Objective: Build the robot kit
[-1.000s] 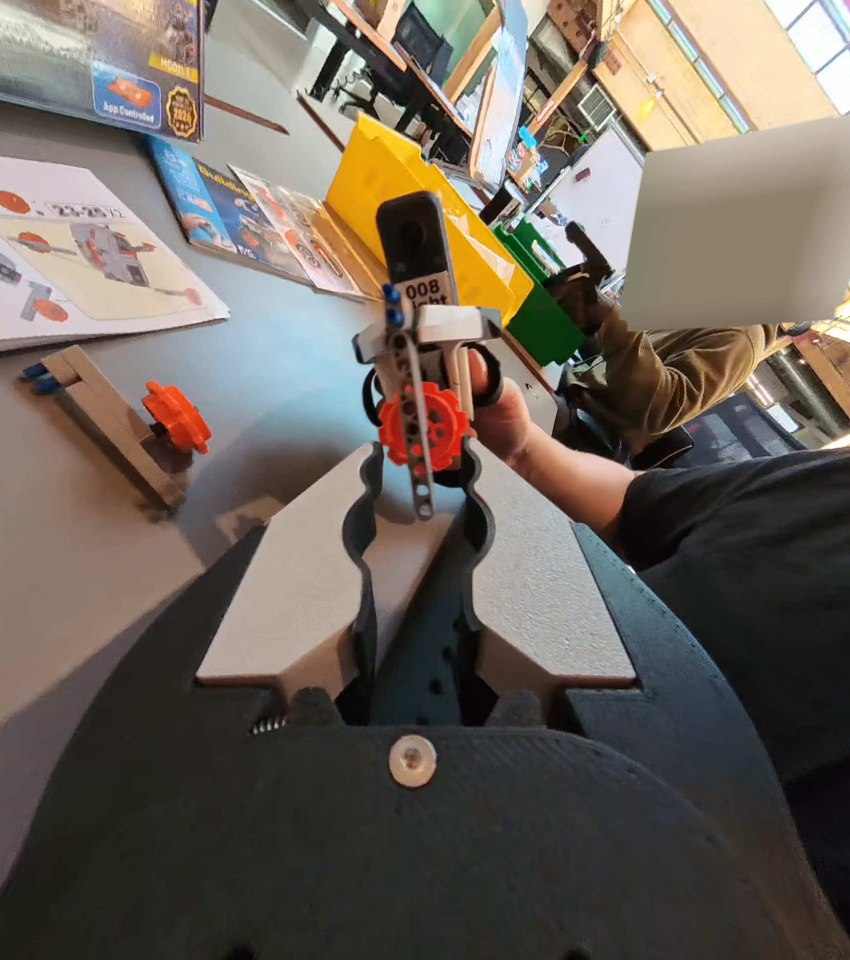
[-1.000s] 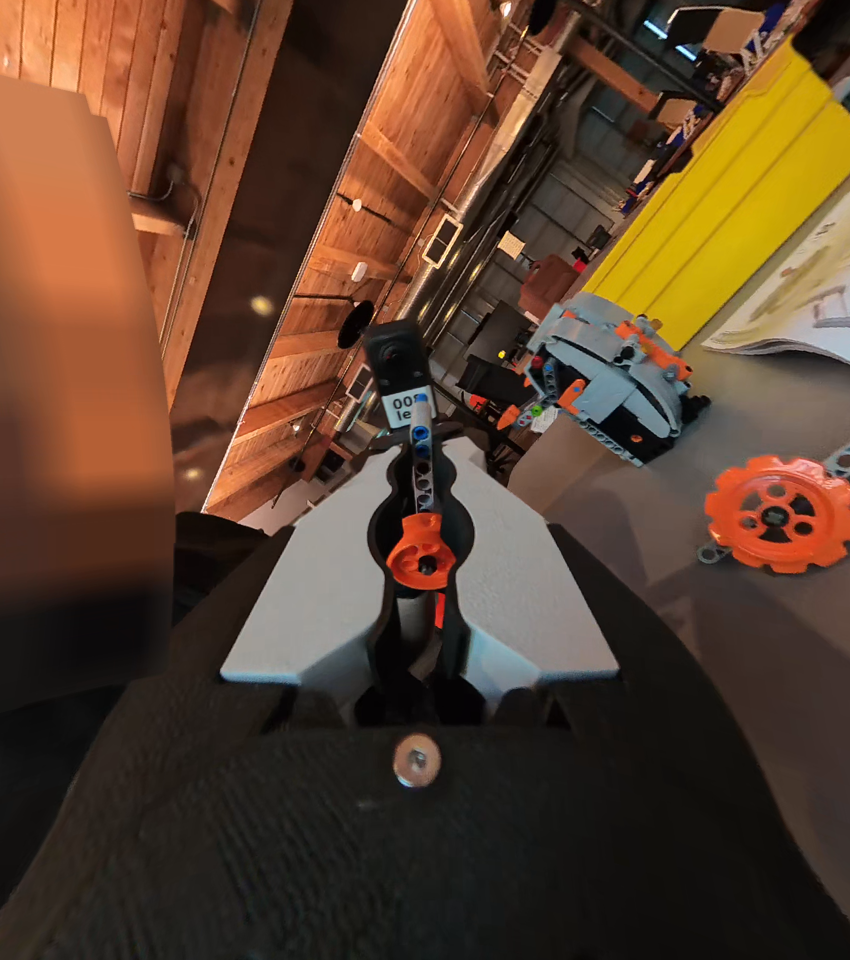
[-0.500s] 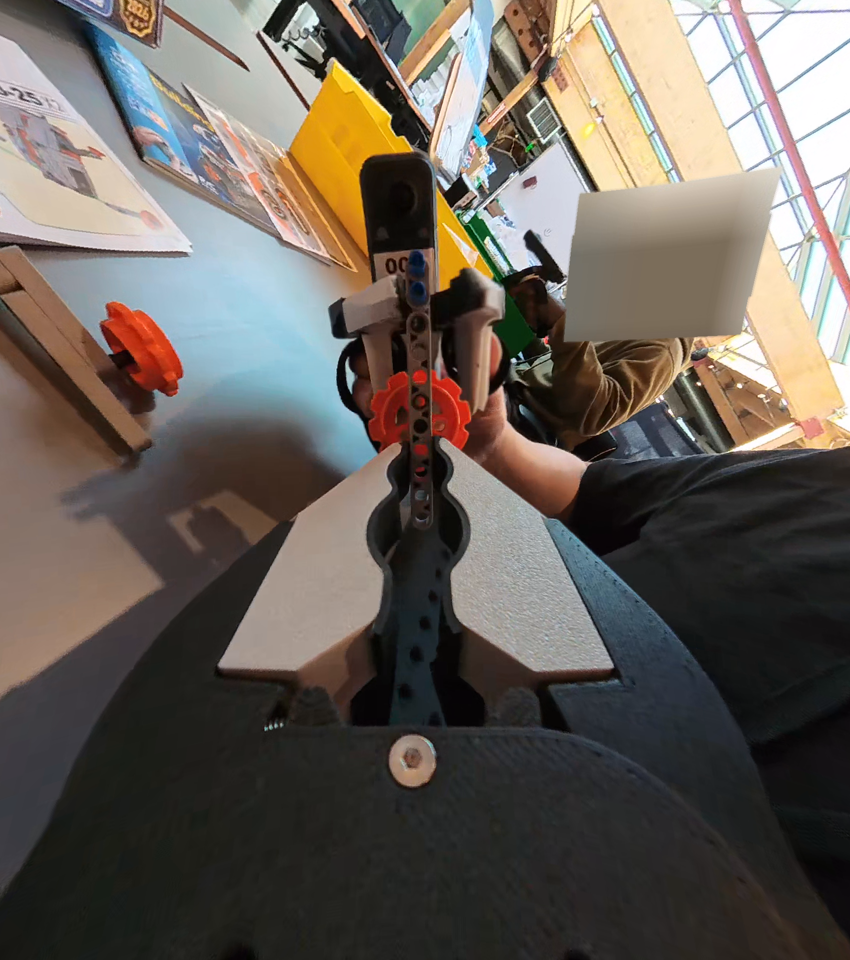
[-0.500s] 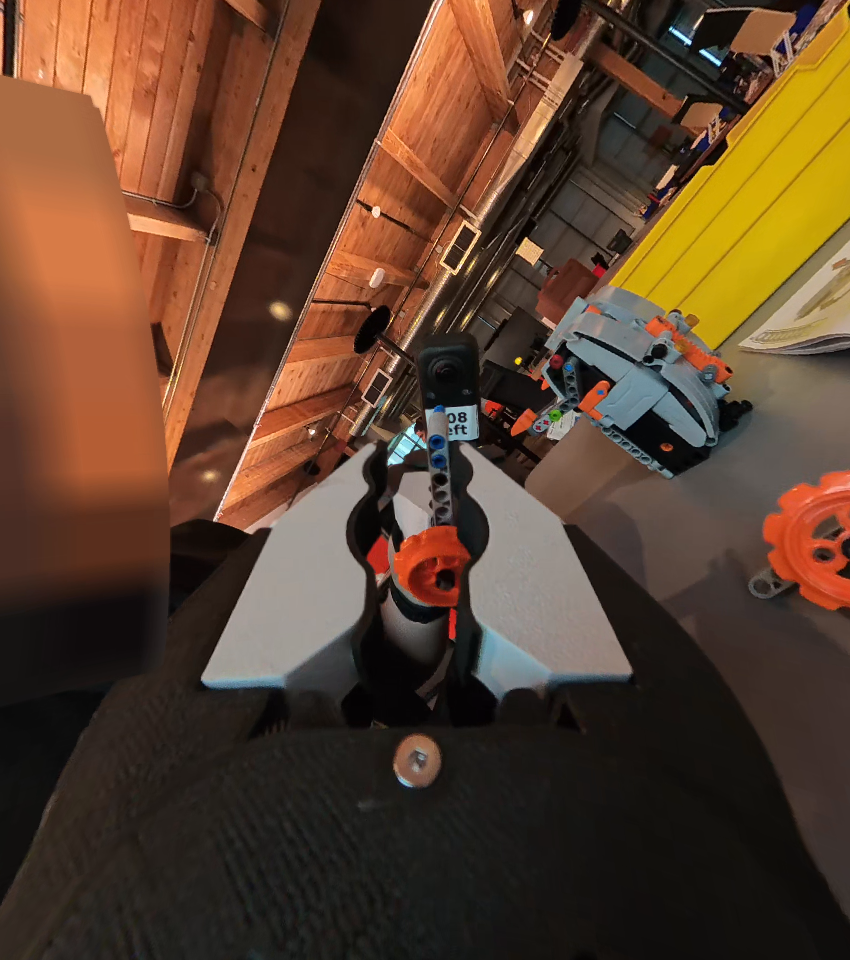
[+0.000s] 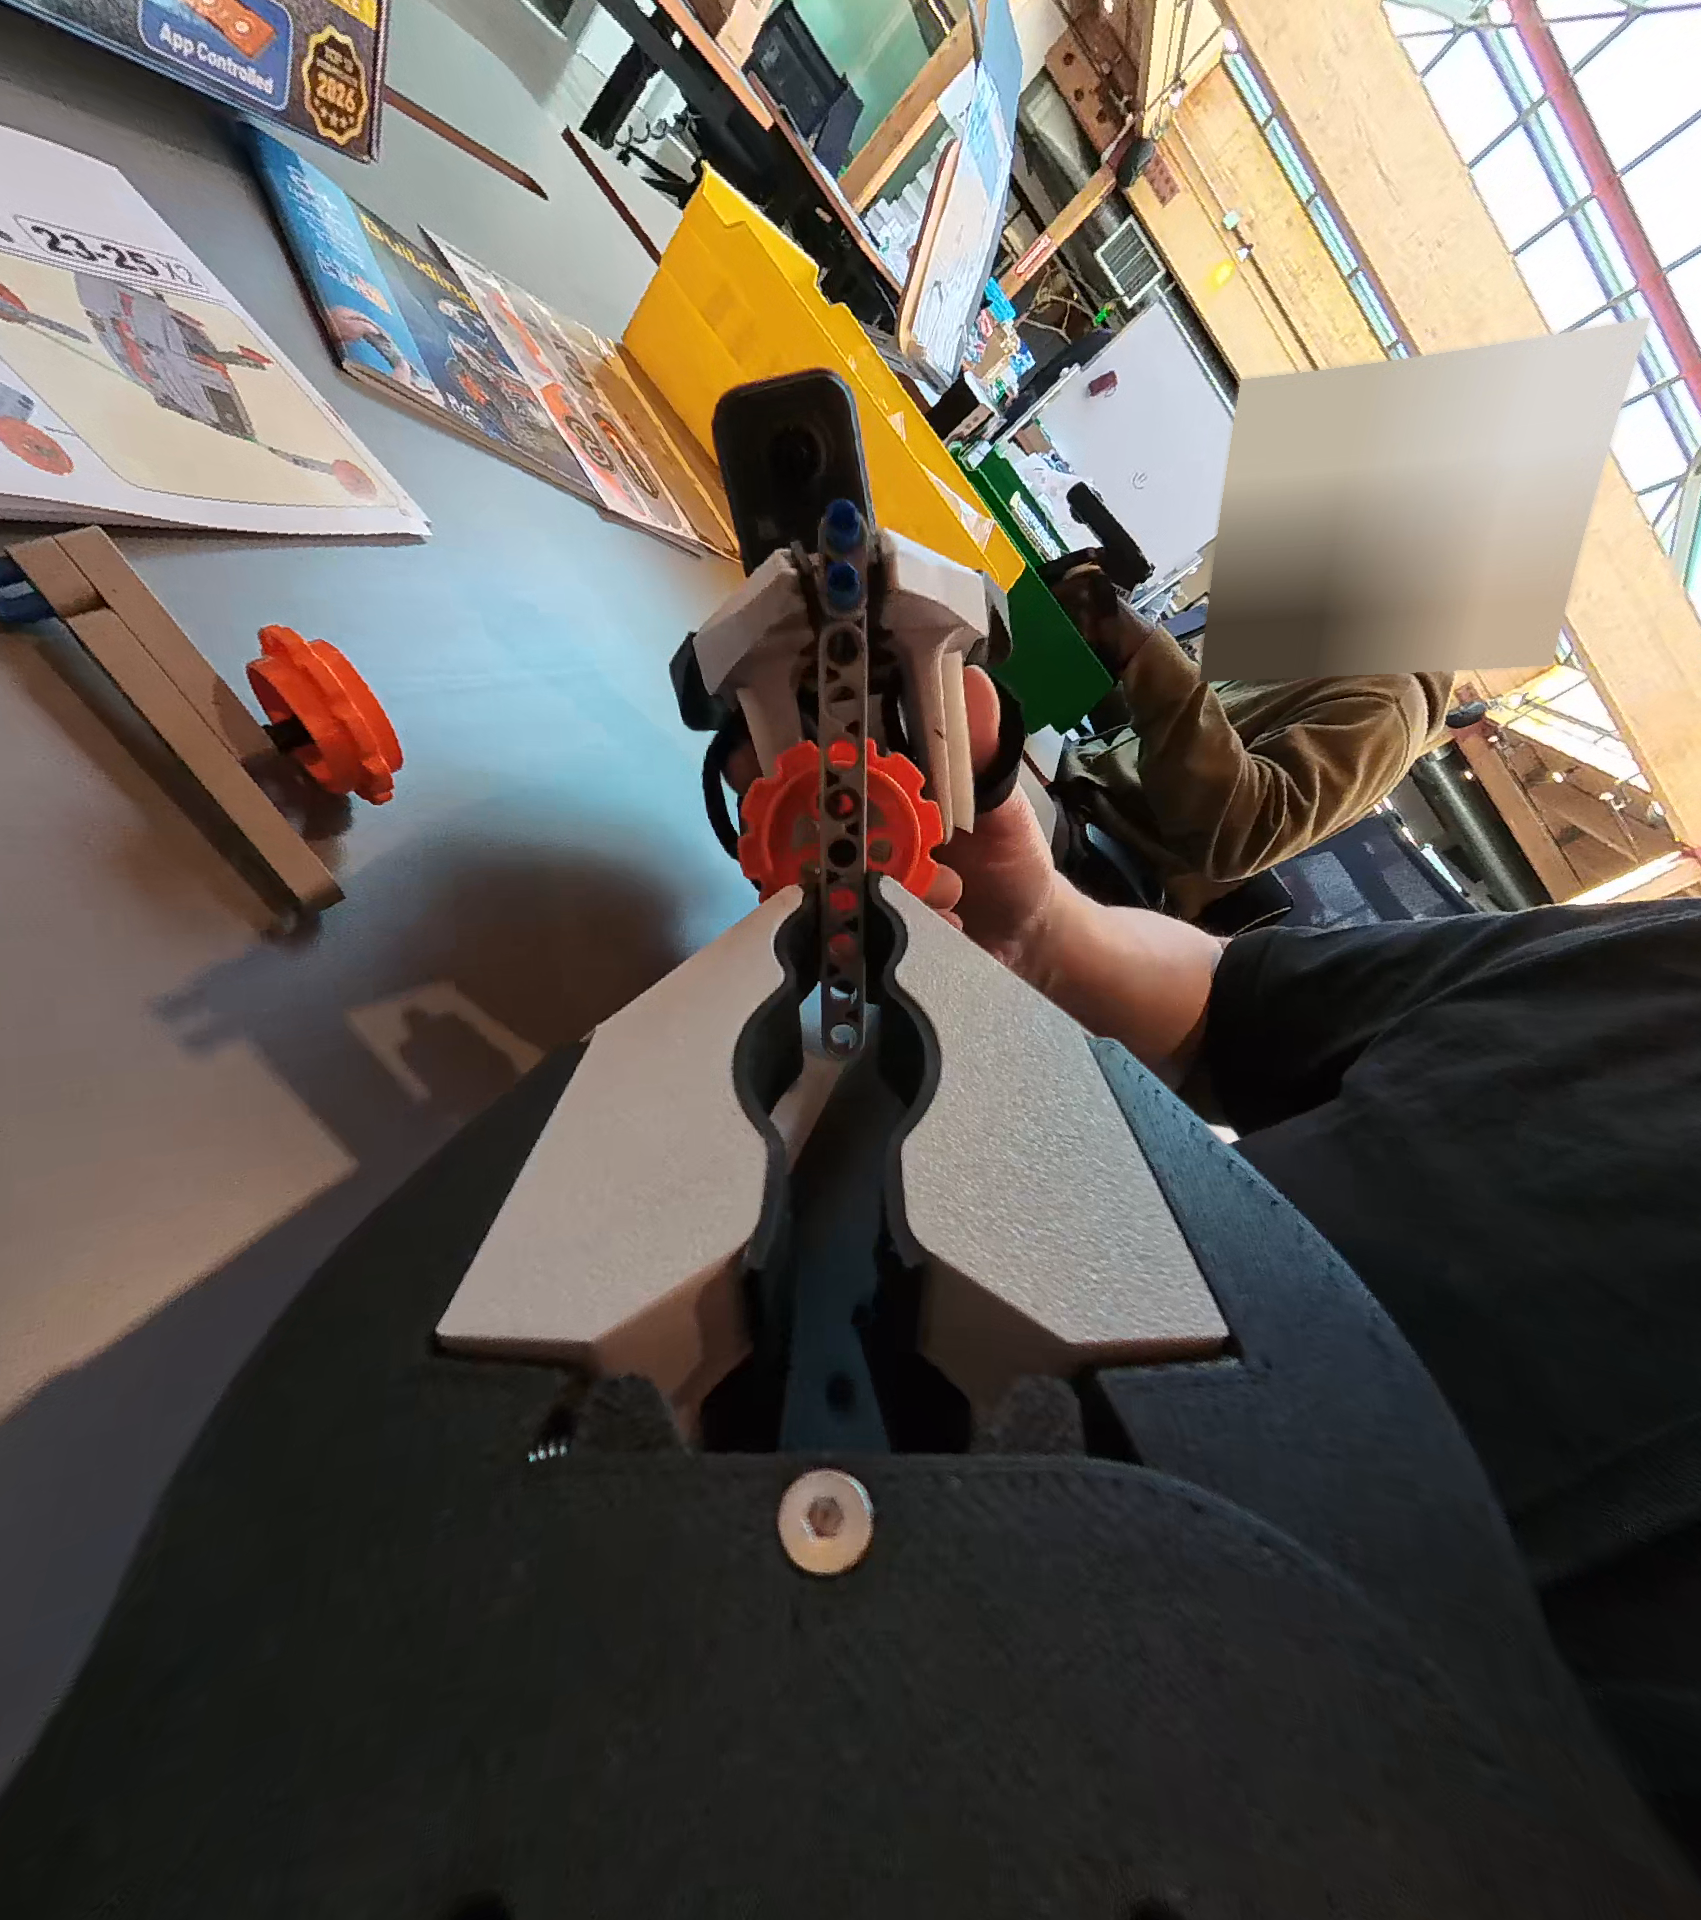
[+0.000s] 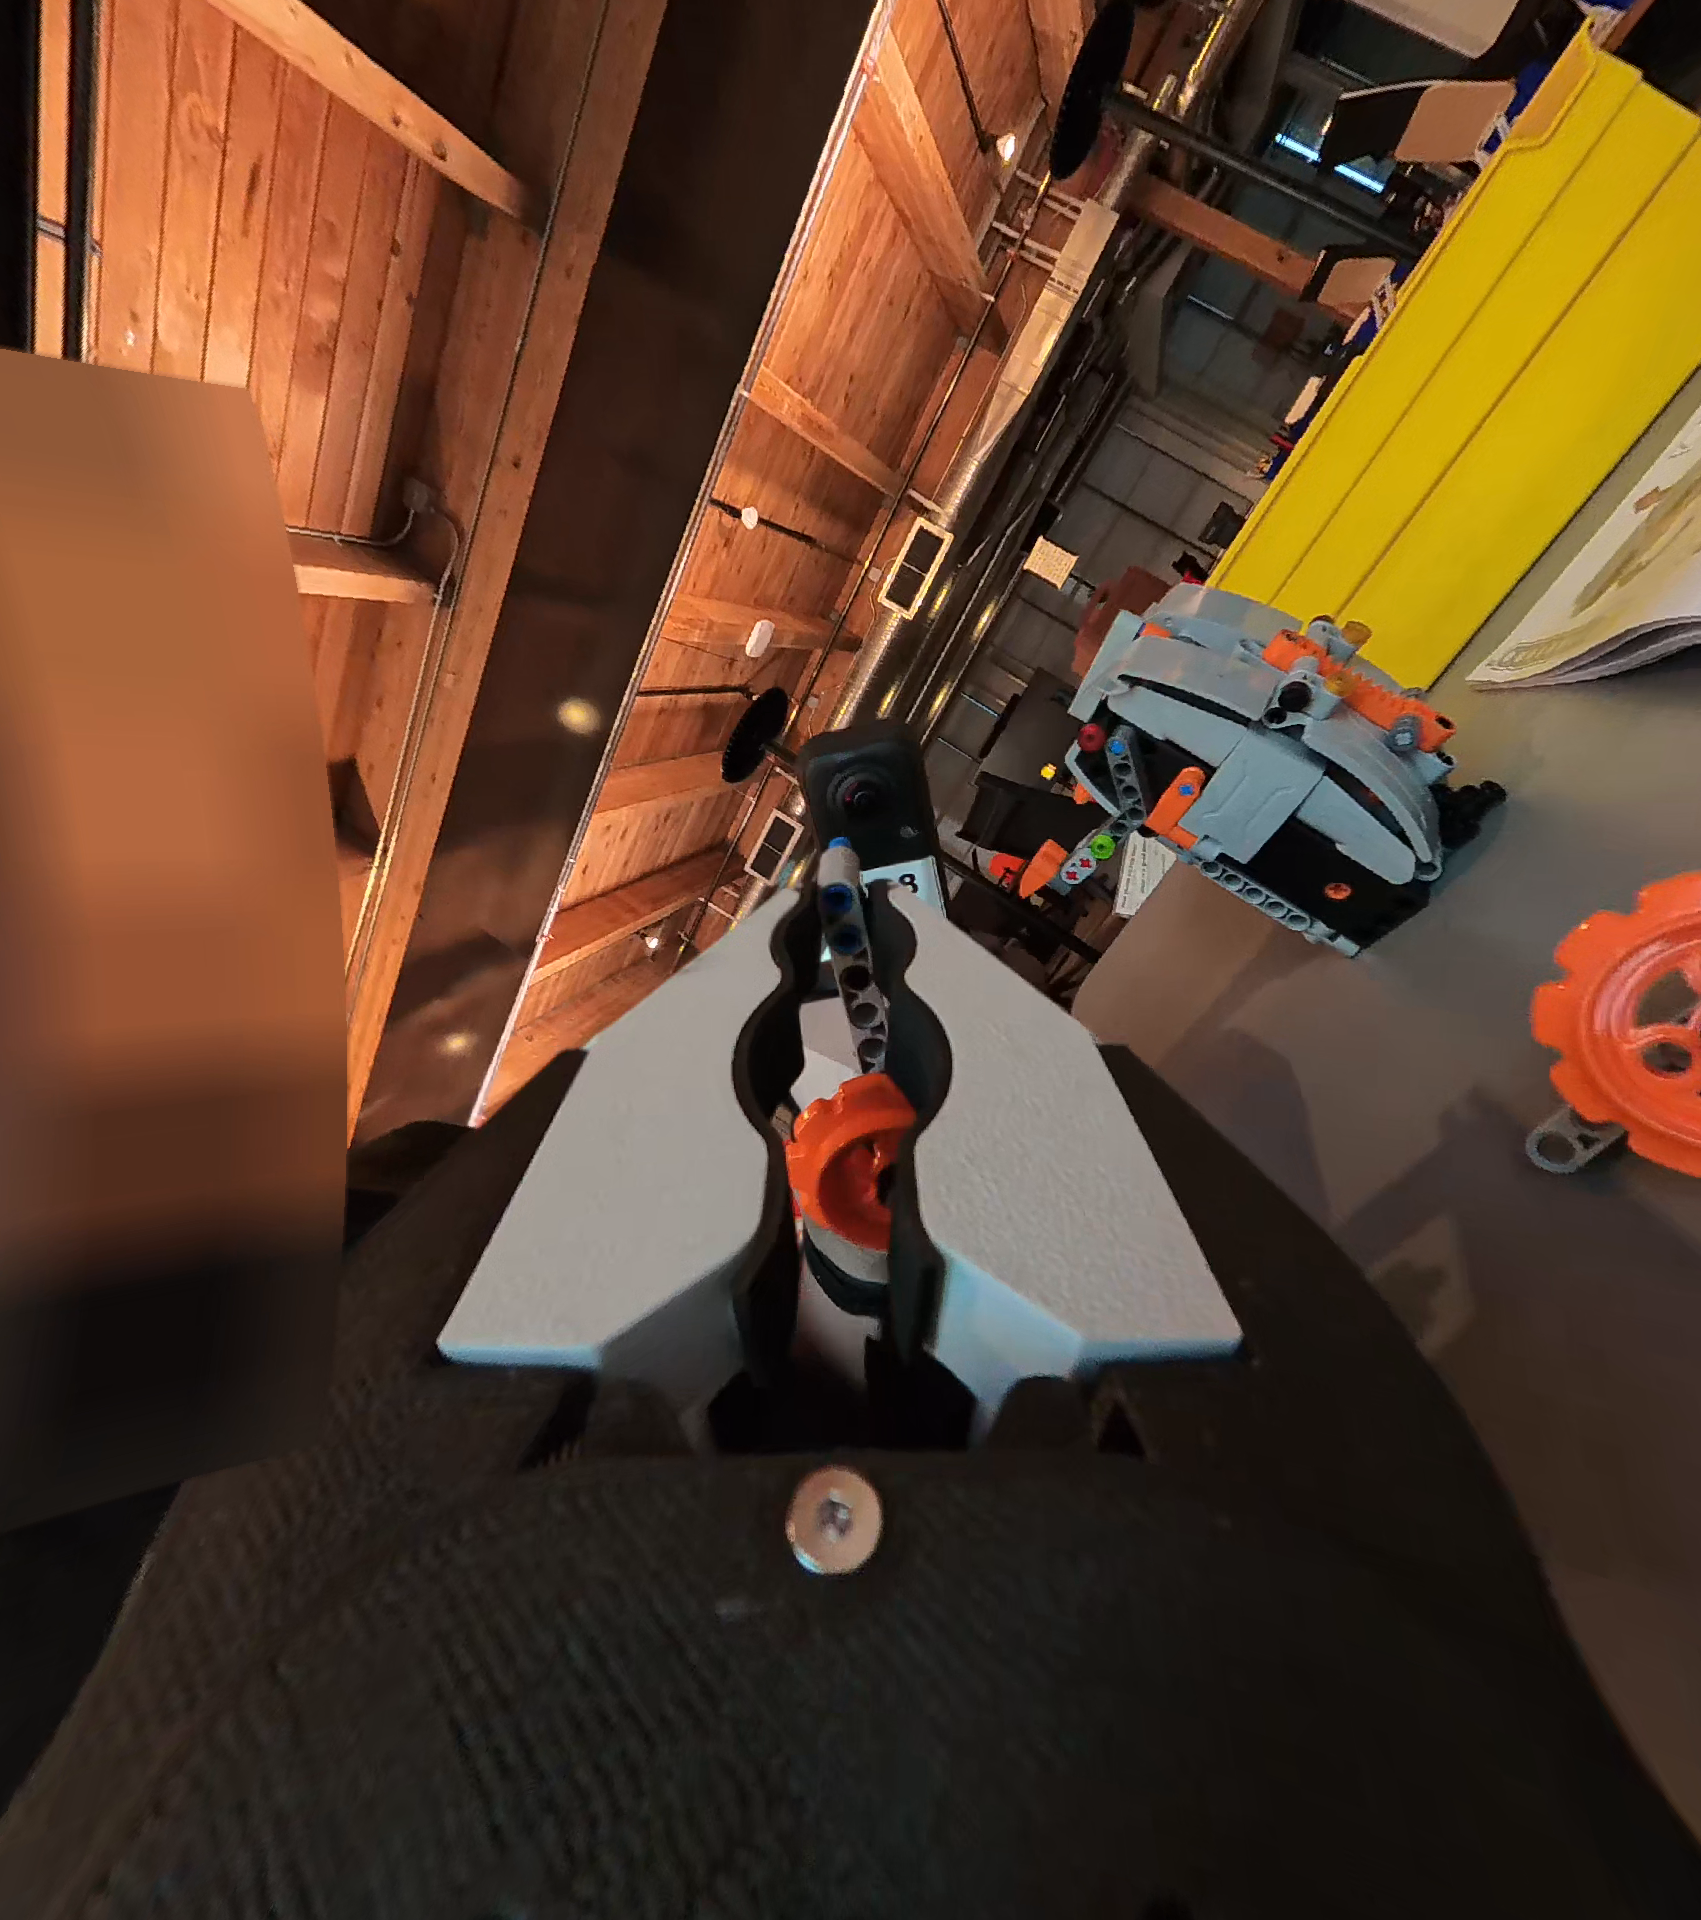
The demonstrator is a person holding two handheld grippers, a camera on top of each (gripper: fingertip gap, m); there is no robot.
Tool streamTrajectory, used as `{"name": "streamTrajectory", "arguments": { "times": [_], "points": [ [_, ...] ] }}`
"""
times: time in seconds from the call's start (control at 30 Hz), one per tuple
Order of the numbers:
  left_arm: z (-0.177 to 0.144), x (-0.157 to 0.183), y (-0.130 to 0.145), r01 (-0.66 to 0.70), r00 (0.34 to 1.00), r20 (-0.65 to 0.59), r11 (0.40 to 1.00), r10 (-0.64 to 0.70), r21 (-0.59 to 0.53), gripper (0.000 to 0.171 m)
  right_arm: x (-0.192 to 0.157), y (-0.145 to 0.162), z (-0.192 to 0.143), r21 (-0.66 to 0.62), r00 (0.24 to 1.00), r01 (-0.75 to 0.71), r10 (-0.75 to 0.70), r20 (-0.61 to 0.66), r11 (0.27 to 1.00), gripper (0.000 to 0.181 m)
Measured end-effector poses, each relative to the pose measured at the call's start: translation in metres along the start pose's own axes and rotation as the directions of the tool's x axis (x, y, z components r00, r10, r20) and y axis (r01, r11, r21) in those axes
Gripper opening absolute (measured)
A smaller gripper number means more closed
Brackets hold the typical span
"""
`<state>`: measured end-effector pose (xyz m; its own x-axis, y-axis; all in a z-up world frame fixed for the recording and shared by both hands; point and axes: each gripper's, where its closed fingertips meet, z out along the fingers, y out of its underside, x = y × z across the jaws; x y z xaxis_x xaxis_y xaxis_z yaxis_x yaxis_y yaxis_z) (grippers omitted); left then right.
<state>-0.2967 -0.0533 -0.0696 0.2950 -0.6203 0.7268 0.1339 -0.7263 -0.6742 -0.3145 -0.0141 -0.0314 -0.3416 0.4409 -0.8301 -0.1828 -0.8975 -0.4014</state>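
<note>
Now | left fingers (image 5: 841, 966) pinch grey beam (image 5: 843, 831) | right fingers (image 6: 851, 997) clamp orange wheel (image 6: 846, 1153)

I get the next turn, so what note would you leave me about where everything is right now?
Left claw: shut on one end of the grey holed plastic beam.
Right claw: shut on its blue-pinned end; an orange toothed plastic wheel sits on the beam.
Lying on the grey table: big orange spoked wheel, tan beam with a small orange gear.
Grey-and-orange built model stands apart.
</note>
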Motion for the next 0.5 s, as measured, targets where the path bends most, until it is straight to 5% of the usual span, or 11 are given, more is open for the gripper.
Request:
{"name": "streamTrajectory", "arguments": {
  "times": [0.5],
  "points": [
    [0.011, 0.003, 0.003, 0.039, 0.999, -0.027, 0.999, -0.039, 0.006, 0.006, 0.000, -0.001, -0.005, -0.018, 0.994, 0.099, -0.099, -0.041, 0.995, 0.006]
  ]
}}
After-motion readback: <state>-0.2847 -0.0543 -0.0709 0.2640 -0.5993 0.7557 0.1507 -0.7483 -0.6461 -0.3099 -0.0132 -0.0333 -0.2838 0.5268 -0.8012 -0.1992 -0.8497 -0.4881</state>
